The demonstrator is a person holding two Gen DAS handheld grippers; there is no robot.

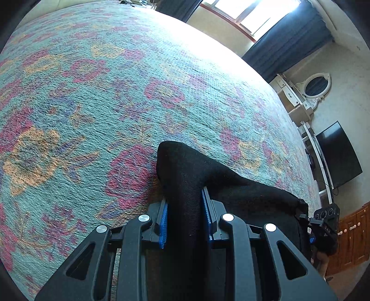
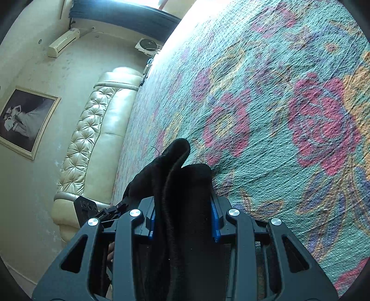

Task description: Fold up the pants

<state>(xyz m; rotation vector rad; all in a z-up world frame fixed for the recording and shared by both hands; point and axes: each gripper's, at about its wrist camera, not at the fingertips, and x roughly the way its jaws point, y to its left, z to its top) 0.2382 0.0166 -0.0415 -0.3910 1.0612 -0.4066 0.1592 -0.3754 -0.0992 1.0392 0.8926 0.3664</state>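
Note:
The pants (image 1: 185,176) are black knit cloth, bunched up. My left gripper (image 1: 185,222) is shut on a thick fold of them, held just above the flowered bedspread (image 1: 92,92). The cloth runs right to the other gripper's body (image 1: 326,222) at the right edge. In the right wrist view my right gripper (image 2: 182,220) is shut on another bunched fold of the pants (image 2: 180,176), which sticks out past the blue pads (image 2: 215,222). The left gripper's body (image 2: 87,208) shows at the lower left there. The rest of the pants is hidden below the grippers.
The teal bedspread with pink and orange flowers (image 2: 289,104) fills both views. A tufted cream headboard (image 2: 92,139) and framed picture (image 2: 25,120) stand at one end. A television (image 1: 337,155), white mirror (image 1: 315,86) and curtained window (image 1: 266,16) lie beyond the bed.

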